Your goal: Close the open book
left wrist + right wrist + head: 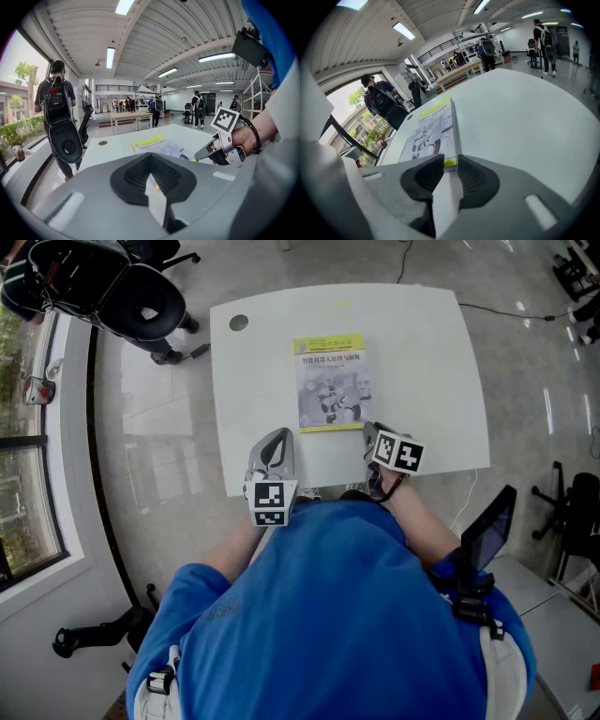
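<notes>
- Two grippers sit at the near edge of the white table (422,362), and only the right gripper (368,432) is at the work.
- Ahead of both sets of jaws, the book (331,381) lies flat with its front cover up. To my eye it is already closed.
- On the right, the jaws stand narrowly apart. The book's near right corner shows in the gap just beyond their tips, with the spine edge running straight away from them. I see no pad pressing on it, so I judge nothing is held.
- On the left gripper (278,435), the jaw tips are together with nothing between them. The book is well ahead of them and off to their right.
- Step in hand, as I read it: the closing is done and the right side is letting go at the corner.
- Next I would draw the right jaws straight back off the corner without catching the cover, so it does not lift again.
</notes>
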A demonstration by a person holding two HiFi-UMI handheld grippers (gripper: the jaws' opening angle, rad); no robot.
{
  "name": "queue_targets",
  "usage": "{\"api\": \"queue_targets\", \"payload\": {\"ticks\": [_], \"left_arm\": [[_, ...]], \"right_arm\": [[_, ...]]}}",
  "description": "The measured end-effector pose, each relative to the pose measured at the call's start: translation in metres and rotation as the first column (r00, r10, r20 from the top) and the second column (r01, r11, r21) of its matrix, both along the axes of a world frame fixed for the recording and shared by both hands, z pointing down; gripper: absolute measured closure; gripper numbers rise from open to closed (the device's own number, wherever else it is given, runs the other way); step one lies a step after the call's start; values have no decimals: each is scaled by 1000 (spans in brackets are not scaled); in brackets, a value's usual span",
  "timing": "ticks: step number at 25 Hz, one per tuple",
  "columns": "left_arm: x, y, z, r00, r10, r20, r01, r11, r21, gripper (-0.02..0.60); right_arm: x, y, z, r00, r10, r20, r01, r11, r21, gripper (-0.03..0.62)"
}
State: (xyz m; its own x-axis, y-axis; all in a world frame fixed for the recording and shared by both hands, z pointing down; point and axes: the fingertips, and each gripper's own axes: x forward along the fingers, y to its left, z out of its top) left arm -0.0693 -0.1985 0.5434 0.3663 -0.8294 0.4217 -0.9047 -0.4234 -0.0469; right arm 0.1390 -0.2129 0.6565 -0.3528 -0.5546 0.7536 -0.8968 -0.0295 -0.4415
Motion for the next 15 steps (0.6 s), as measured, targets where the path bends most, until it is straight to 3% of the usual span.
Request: {"api": "queue_targets", "payload": {"ticks": [5,9,15], "left_arm": [[4,-4,2,1000,8,-7,-8,1000,8,574],[10,-7,4,1000,26,-9,-26,1000,17,574],[19,-5,-1,998,57,-38,-56,998,26,574]], "right_arm": [[19,0,-3,999,13,-43,-12,999,32,511],[23,-6,-19,981,-62,-185,91,985,149,511],[7,1,-69,849,-139,-510,337,885,321,513]]}}
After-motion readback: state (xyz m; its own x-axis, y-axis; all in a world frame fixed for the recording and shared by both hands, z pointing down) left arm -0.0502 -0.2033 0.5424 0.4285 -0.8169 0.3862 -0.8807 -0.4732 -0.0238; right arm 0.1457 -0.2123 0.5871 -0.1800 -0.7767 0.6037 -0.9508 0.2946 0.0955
